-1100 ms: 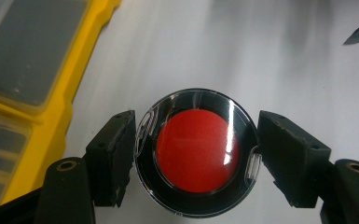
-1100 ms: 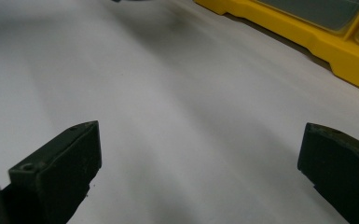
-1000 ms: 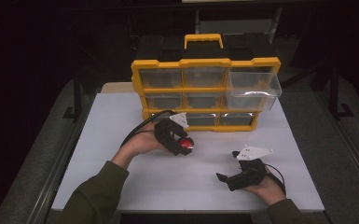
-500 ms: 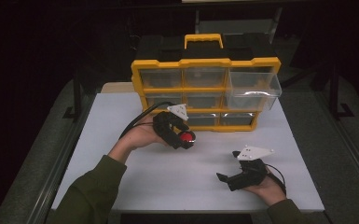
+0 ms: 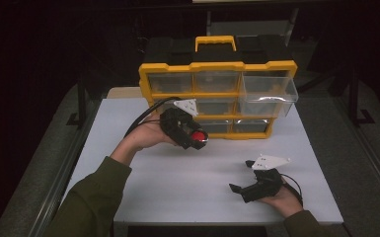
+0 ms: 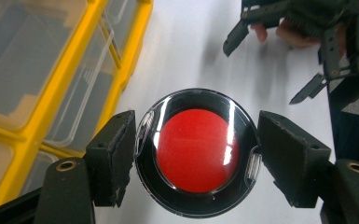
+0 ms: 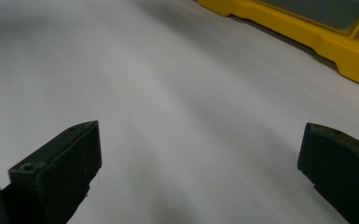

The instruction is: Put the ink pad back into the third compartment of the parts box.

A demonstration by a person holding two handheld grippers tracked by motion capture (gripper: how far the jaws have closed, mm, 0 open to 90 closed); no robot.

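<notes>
The left gripper (image 5: 197, 139) is pinching a round black-rimmed clear plastic case with a red disc inside (image 6: 196, 151), its two black jaws pressing on opposite sides of the rim. In the high view, this round case (image 5: 198, 137) is hanging above the white tabletop (image 5: 177, 177), just in front of the bottom row of the yellow-framed organiser with clear plastic drawers (image 5: 217, 69). One large clear drawer (image 5: 267, 94) at the organiser's upper right is sticking out from the frame, pulled open. In the left gripper view, the yellow frame and clear drawer fronts are lying to the left of the held case, and the right gripper (image 6: 279, 60) is showing farther off at the top, with fingers behind it. The right gripper (image 5: 243, 175) is resting low near the front right part of the tabletop, well apart from the organiser, and its jaws are standing wide apart with nothing between them, bare white surface (image 7: 177, 116) lying beneath.
</notes>
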